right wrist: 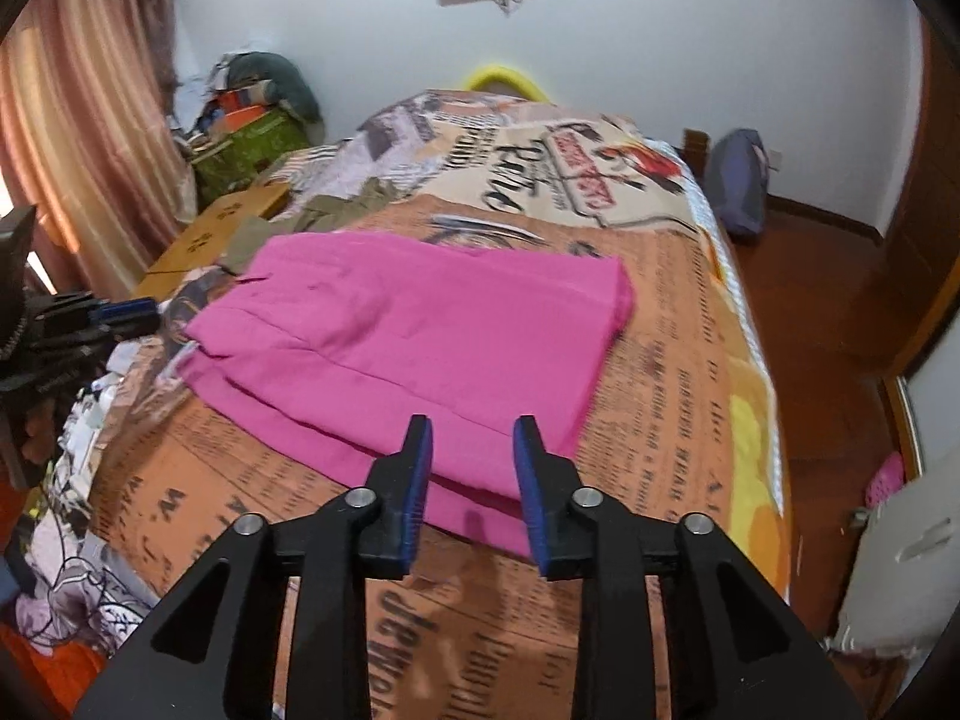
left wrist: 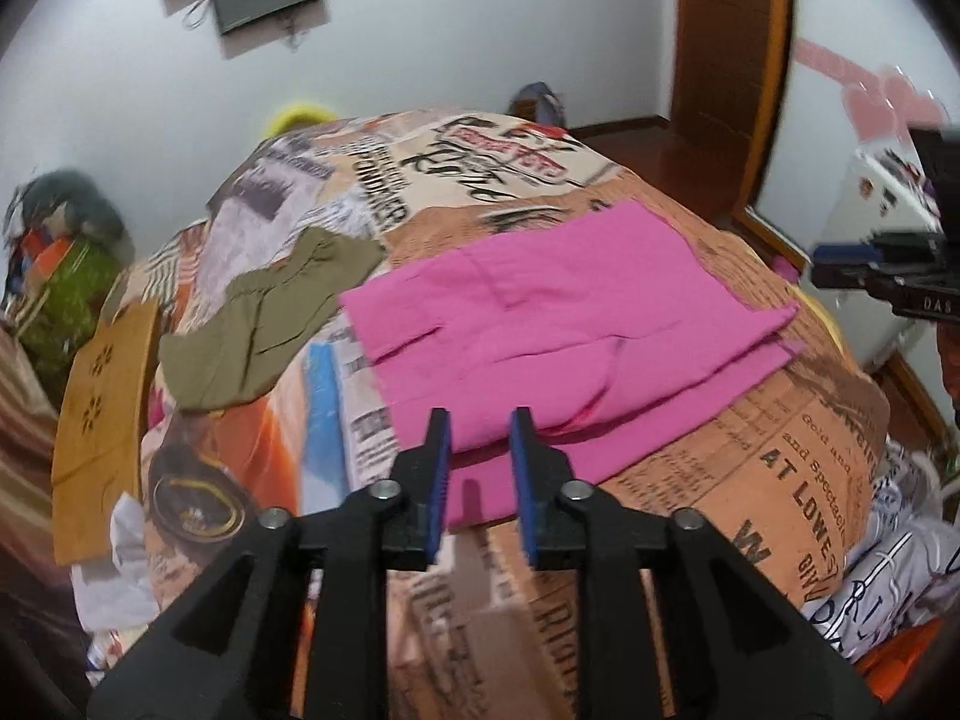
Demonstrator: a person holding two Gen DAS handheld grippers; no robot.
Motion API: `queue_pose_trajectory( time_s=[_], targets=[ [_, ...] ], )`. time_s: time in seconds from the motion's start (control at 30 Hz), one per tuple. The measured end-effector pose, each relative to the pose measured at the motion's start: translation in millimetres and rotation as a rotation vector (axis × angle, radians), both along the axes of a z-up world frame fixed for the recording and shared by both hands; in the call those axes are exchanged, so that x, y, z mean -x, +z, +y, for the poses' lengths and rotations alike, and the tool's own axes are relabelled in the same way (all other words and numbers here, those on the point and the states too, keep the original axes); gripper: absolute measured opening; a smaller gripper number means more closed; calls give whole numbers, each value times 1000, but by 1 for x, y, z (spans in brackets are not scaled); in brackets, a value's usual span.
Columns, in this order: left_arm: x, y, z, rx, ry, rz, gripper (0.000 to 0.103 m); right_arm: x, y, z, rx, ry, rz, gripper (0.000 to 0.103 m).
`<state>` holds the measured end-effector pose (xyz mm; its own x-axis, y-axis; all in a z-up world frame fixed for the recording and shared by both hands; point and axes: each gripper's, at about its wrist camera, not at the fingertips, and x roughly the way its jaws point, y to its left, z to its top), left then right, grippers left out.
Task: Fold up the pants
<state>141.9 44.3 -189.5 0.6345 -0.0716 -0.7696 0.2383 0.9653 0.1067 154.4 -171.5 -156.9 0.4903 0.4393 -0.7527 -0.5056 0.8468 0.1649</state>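
Pink pants (left wrist: 570, 324) lie folded in layers on a bed with an orange newspaper-print cover (left wrist: 750, 480). My left gripper (left wrist: 479, 420) is open and empty, above the pants' near edge. My right gripper (right wrist: 471, 429) is open and empty, above the near edge of the same pink pants (right wrist: 420, 336). The right gripper also shows at the right edge of the left wrist view (left wrist: 840, 261). The left gripper shows at the left edge of the right wrist view (right wrist: 129, 312).
An olive-green garment (left wrist: 270, 324) lies on the bed left of the pants, next to a cardboard box (left wrist: 102, 420). Patterned cloth (right wrist: 66, 510) is heaped at the bed's near side. A wooden floor (right wrist: 828, 312) lies right of the bed.
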Motion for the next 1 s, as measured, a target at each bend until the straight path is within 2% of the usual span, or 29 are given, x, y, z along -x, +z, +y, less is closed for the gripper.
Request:
queue_pose_trajectory(
  time_s=[0.07, 0.2, 0.27, 0.37, 0.57, 0.67, 0.73, 0.87, 1.0],
  targets=[
    [-3, -10, -11, -27, -27, 21, 28, 1, -4, 13, 5, 28, -5, 35],
    [-8, -29, -23, -83, -64, 60, 32, 3, -16, 36, 29, 89, 13, 36],
    [-9, -36, -28, -120, -87, 67, 45, 4, -24, 44, 43, 113, 25, 37],
    [-9, -41, -36, -158, -118, 53, 57, 3, -34, 52, 56, 135, 46, 37],
    [-22, -46, -44, -212, -136, 31, 58, -3, -46, 65, 86, 167, 65, 38],
    [-30, -43, -46, -213, -138, 22, 58, -5, -47, 69, 93, 180, 59, 38],
    [-35, -40, -46, -207, -133, 11, 58, -8, -47, 70, 93, 180, 52, 42],
    [-43, -33, -44, -170, -144, 4, 58, -13, -49, 74, 92, 193, 24, 44],
    [-47, -43, -50, -200, -173, 28, 58, -18, -49, 73, 55, 184, 8, 44]
  ],
)
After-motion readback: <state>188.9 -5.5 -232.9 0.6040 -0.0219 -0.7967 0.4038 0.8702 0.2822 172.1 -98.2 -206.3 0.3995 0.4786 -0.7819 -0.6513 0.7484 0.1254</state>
